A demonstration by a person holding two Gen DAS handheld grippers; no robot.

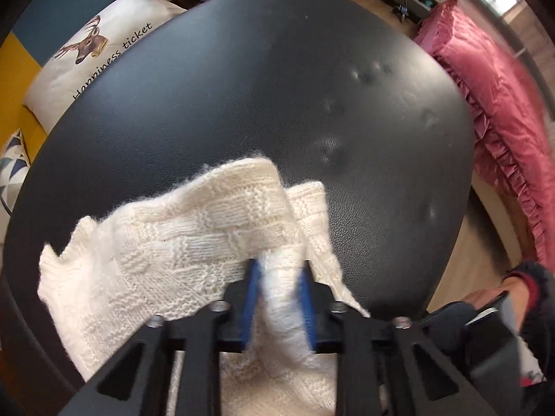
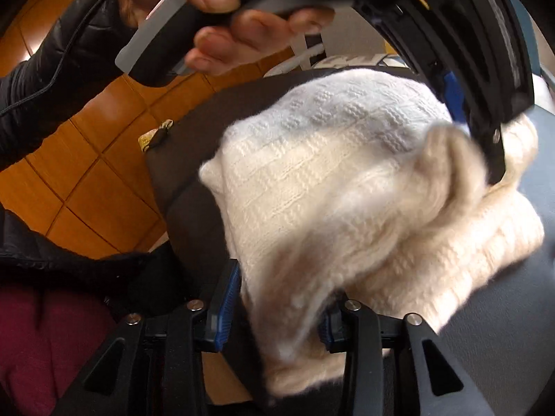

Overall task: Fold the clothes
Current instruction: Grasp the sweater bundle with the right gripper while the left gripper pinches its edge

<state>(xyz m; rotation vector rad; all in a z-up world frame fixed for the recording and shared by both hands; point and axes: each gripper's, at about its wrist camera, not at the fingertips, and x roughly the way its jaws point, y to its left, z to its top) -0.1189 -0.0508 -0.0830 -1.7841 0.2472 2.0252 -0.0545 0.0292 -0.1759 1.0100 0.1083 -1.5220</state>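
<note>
1. At the far left of the left wrist view, a white pillow (image 1: 86, 55) with a deer picture lay beside the black table (image 1: 277, 86).
2. A soft cream knit garment (image 1: 166, 242) lay on the black table, near its closest edge.
3. The left gripper (image 1: 279, 298) pointed down at the garment. Its blue pads (image 1: 251, 298) stood close together and squeezed a bunched fold of the knit between them.
4. At the far right, a pink ruffled cover (image 1: 496, 104) lay beyond the table.
5. In the right wrist view, an orange wood floor (image 2: 86, 180) showed at the left.
6. A bare hand (image 2: 215, 20) in a dark puffy sleeve (image 2: 52, 79) held the grip of the other gripper near the top.
7. The right gripper (image 2: 277, 315) pinched a blurry fold of the garment. Its blue pads (image 2: 227, 308) sat quite narrow, with the knit squeezed between them.
8. The rest of the garment lay heaped on the table, to the right.
</note>
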